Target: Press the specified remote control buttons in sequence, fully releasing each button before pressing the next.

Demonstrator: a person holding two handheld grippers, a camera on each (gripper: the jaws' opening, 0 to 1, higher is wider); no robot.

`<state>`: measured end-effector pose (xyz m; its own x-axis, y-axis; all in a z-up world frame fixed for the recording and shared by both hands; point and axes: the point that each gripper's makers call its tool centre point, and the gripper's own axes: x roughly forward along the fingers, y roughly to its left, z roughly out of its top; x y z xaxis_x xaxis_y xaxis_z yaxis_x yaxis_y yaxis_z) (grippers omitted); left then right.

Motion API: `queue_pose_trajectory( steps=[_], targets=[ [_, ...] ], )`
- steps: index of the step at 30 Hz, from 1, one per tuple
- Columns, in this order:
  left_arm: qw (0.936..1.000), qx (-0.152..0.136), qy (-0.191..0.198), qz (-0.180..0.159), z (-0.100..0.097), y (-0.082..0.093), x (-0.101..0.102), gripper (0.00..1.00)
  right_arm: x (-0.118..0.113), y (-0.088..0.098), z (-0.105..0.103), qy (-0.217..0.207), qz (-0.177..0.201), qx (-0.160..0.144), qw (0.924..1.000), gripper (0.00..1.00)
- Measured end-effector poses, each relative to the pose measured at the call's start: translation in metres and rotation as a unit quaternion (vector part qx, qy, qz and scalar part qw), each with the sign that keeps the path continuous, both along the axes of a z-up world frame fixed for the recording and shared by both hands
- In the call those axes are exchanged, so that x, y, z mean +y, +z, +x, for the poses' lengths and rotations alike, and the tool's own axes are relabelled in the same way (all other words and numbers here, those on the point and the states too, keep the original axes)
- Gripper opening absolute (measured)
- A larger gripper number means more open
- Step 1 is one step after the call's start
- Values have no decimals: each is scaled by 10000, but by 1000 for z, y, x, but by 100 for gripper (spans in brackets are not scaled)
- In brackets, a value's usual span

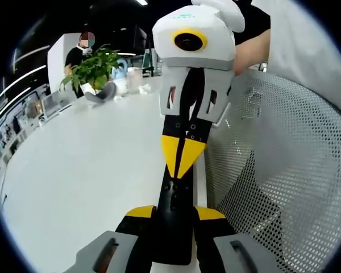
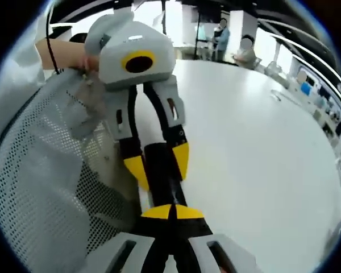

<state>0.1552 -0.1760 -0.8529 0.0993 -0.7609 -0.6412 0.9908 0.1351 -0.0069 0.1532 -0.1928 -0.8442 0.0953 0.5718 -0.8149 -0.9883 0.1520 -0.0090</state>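
Observation:
A slim black remote (image 1: 173, 227) is held over the white table (image 1: 85, 182), with my left gripper (image 1: 175, 213) shut on it, one yellow tip on each long side. My right gripper (image 1: 183, 154) comes in from above, shut, its two yellow tips joined into a point on the remote's far end. In the right gripper view the same joined tips of my right gripper (image 2: 173, 212) rest on the remote (image 2: 162, 173). The left gripper (image 2: 158, 164) clasps it from the far side. The buttons cannot be made out.
A grey mesh chair back (image 1: 284, 165) stands close beside the grippers, also in the right gripper view (image 2: 40, 187). A potted plant (image 1: 94, 68) and small items sit at the table's far end. A person's sleeve (image 1: 307, 40) is near; people stand in the background.

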Motion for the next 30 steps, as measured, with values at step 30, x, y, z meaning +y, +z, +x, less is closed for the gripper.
queue_pose_trajectory(
  steps=[30],
  targets=[
    [10000,7,15,-1,0,0,0,26,6,2,-11,387,-72,-250,9989,0]
  ],
)
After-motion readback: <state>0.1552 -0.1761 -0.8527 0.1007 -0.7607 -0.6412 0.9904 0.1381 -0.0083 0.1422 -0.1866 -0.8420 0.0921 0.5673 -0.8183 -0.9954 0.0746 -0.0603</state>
